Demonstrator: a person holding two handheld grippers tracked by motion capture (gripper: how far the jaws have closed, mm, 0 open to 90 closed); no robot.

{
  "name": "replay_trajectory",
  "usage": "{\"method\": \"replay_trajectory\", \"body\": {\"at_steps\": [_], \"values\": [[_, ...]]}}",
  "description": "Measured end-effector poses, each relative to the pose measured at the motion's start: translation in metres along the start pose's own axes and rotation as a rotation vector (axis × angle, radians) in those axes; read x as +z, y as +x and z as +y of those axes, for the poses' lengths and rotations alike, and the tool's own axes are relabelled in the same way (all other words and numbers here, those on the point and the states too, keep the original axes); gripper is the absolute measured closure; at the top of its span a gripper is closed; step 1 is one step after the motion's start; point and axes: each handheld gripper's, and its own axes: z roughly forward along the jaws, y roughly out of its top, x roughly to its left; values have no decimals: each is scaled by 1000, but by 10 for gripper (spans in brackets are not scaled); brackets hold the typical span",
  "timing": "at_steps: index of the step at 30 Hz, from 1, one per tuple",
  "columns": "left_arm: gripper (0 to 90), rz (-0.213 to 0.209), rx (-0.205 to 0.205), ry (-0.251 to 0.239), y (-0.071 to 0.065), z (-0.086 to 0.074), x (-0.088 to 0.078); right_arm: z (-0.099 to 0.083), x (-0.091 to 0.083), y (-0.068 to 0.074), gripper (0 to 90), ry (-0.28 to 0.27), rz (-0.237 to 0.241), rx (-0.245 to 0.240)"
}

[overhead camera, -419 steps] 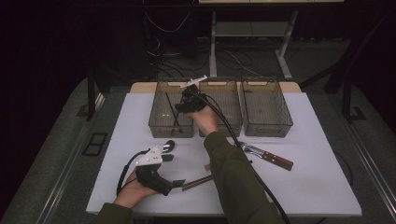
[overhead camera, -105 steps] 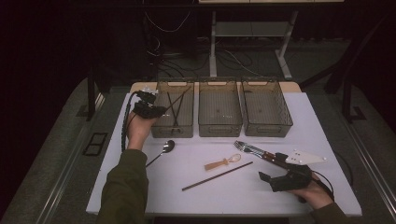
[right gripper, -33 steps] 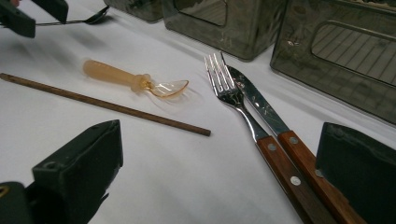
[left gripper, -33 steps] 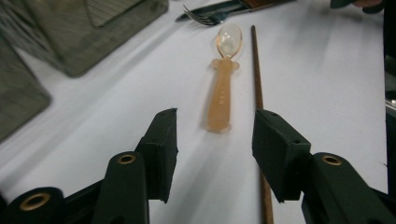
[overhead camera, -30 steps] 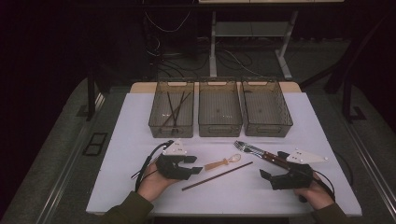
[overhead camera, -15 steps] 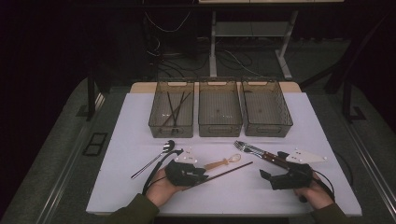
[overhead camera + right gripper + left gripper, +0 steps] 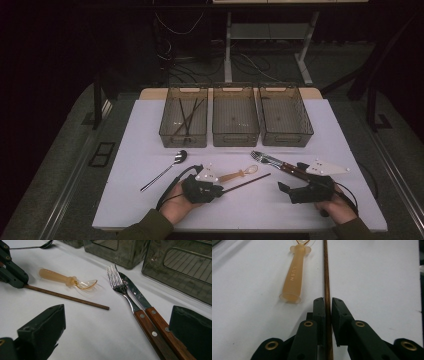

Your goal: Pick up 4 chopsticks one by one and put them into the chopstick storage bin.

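Chopstick (image 7: 327,285) lengthwise between left gripper (image 7: 326,305) jaws

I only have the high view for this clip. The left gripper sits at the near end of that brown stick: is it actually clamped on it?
Observer: Yes. In the left gripper view the left gripper has its jaws closed on the brown chopstick.
Operator: And the right one?
Observer: The right gripper is wide open, holding nothing.
Operator: What's in front of it?
Observer: The wooden-handled fork and knife, side by side.

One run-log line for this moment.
left gripper: shut on chopstick | right gripper: open, idle by fork, knife
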Motion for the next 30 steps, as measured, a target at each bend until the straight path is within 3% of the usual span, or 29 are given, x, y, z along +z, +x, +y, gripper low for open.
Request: {"method": "replay_trajectory", "body": {"at_steps": [6,10,11,13,14,15,18,30], "values": [[844,14,15,12,-2,1,0,0,0,0,11,-1,1,-3],[845,4,-4,11,0,2,0,0,0,1,11,0,4,-4],[846,3,-26,-4,-1,1,1,0,0,1,11,0,4,-5],[846,-2,-10,11,1,2,0,0,0,1,11,0,6,-5],[846,0,-32,-7,-1,2,1,0,0,1,11,-1,6,-5],[846,-3,-12,8,0,2,0,0,0,1,11,-1,6,-5],[846,-8,-8,7,1,4,-3,0,0,1,11,-2,5,-2],[846,-18,-44,-88,11,7,-27,-1,3,3,11,5,17,-15]]}}
